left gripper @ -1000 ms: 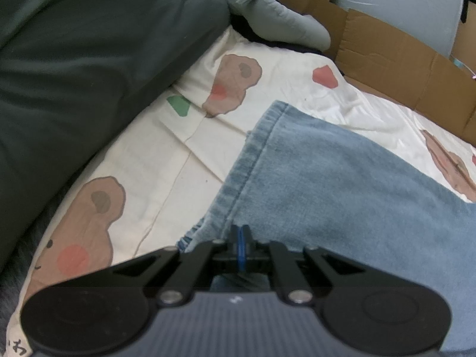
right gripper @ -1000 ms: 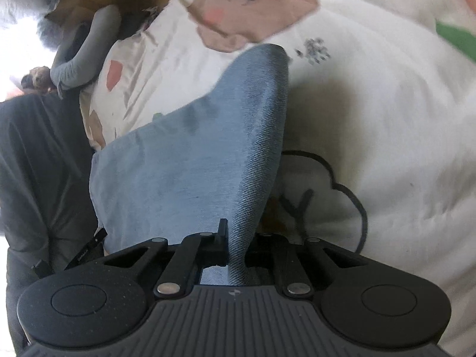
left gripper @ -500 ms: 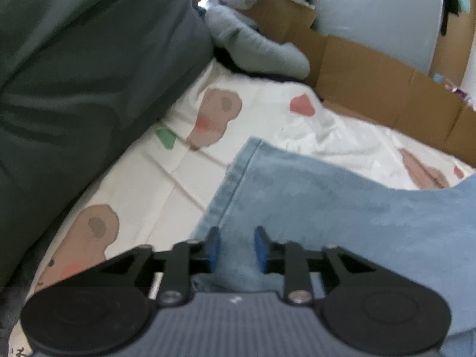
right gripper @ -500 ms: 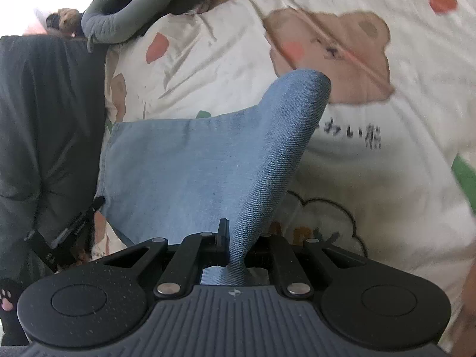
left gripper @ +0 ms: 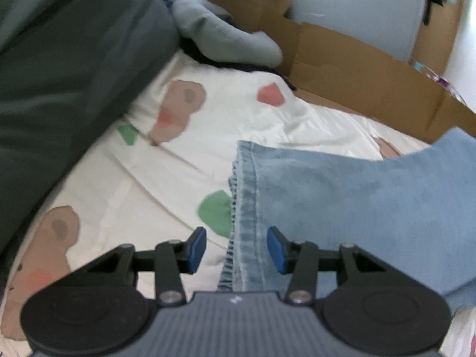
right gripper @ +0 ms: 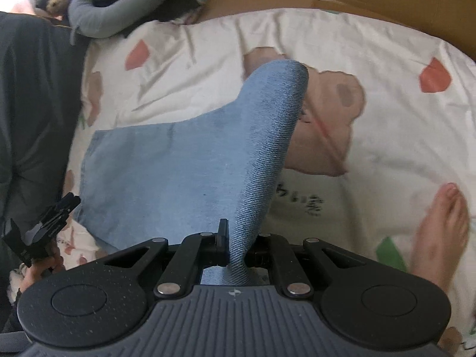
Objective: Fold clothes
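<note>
Denim is what I'm working: a pair of light blue jeans (right gripper: 166, 178) spread on the bear-print bedsheet (left gripper: 125, 190), beside a dark grey duvet (left gripper: 59, 59) on the far left.

On my left, the left gripper (left gripper: 236, 248) stands wide open, its blue-padded fingers (left gripper: 197, 248) either side of the stitched hem edge (left gripper: 247, 208) without pressing it; they hold nothing. In the right wrist view that gripper sits low at the left corner of the flat denim.

On my right, the right gripper (right gripper: 235, 248) is clamped on a fold of the jeans, and the cloth rises from the fingers in a raised, curled ridge (right gripper: 276, 113) while the rest lies flat on the sheet. A bare foot (right gripper: 437, 229) rests on the sheet at the far right, and a cardboard panel (left gripper: 357, 68) runs along the far side of the bed.

I judge a fold is in progress, with the lifted part ready to be carried across the flat part. That calls for keeping the right grip firm, laying the ridge down so its edges meet the hem side, and the left fingers steadying or pinching that edge so the layer underneath doesn't drag.
</note>
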`<state>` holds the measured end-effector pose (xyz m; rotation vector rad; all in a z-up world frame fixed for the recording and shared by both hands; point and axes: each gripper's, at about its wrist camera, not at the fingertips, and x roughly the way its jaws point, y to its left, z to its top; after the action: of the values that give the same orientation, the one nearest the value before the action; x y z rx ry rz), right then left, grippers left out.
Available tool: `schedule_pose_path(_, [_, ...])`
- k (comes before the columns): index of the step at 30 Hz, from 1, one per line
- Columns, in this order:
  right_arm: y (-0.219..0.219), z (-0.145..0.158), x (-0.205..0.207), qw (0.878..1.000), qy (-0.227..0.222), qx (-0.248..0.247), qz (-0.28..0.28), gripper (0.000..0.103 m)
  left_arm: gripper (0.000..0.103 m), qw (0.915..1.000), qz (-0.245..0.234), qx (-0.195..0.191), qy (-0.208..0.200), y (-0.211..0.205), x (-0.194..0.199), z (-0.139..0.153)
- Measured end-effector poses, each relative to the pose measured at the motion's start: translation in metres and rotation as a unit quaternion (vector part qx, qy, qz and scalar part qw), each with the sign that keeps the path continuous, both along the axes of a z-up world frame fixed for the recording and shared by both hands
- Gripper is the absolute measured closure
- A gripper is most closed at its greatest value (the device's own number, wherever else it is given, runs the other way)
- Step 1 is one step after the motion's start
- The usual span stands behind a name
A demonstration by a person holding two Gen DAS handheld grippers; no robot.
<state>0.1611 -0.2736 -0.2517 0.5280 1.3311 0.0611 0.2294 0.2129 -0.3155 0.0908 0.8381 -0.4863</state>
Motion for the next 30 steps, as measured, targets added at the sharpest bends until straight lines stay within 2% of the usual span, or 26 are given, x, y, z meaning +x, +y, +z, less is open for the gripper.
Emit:
schedule_pose_path(4, [-0.021,0.001,0.01,1.0,0.007,-0.016,0.013,0.098,0.055,0.9997,-0.022,0.004,0.008,-0.016,-0.004,0.0])
schedule_pose_path(9, [-0.046,-0.004,0.024,0.999,0.015,-0.028,0.035,0.098,0.055,0.999,-0.041,0.018,-0.002,-0.034,-0.009,0.006])
schedule_pose_path(17, [-0.082,-0.037,0.032,0.998,-0.015,0.025,0.051,0.098,0.055,0.9968,-0.069,0.031,-0.023,-0.067,-0.018,0.022])
schedule_pose_path(19, [-0.091,-0.046,0.034,0.998,-0.022,0.038,0.055,0.098,0.055,0.9955,-0.073,0.046,-0.04,-0.076,-0.022,0.025])
schedule_pose_path(21, [-0.1,-0.054,0.036,0.996,-0.03,0.051,0.059,0.098,0.057,0.9946,-0.054,0.071,-0.054,-0.081,-0.027,0.025])
schedule_pose_path(25, [-0.117,-0.071,0.04,0.994,-0.045,0.078,0.066,0.097,0.058,0.9921,-0.073,0.095,-0.037,-0.094,-0.025,0.026])
schedule_pose_path(30, [-0.127,-0.088,0.03,0.99,-0.067,0.112,0.049,0.096,0.058,0.9883,-0.093,0.117,-0.029,-0.114,-0.015,0.036])
